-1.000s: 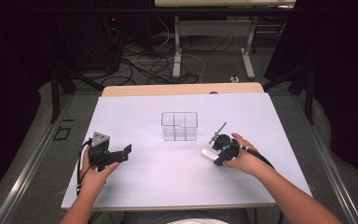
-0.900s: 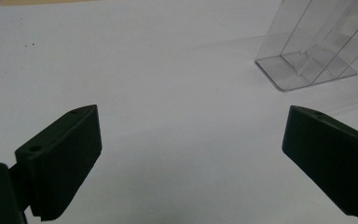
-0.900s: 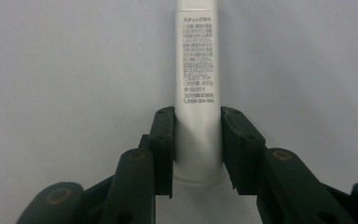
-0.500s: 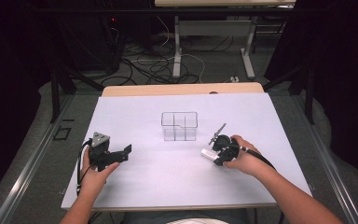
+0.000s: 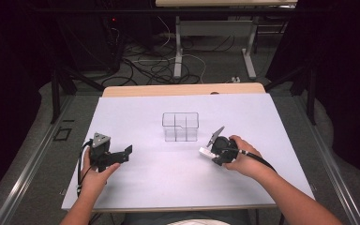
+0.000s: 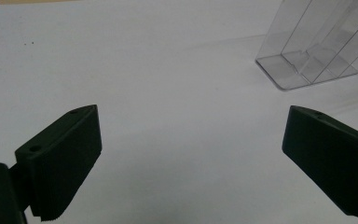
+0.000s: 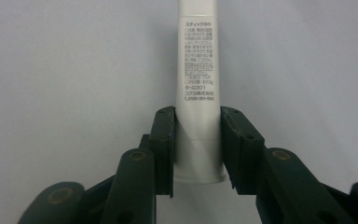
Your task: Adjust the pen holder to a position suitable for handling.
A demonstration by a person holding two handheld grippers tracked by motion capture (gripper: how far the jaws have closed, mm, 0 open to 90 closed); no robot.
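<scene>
A white glue stick (image 7: pixel 196 60) with small black print lies along the jaws of my right gripper (image 7: pixel 196 121), both pads pressing on its lower end. From above, that right gripper (image 5: pixel 212 153) is held low over the table right of centre, with the white stick (image 5: pixel 204 152) poking out to the left. A clear plastic box (image 5: pixel 180 126) with several compartments stands in the middle of the table. My left gripper (image 5: pixel 125 153) rests at the left with its jaws wide apart. Between the left gripper (image 6: pixel 191 116) jaws there is bare table, and the clear box (image 6: pixel 312 46) stands beyond at the upper right.
The white table top (image 5: pixel 168 178) reaches to a wooden strip (image 5: pixel 183 89) along its far edge. Behind it, cables (image 5: pixel 159 65) lie on the floor around a desk frame (image 5: pixel 178 47). Dark curtains flank both sides.
</scene>
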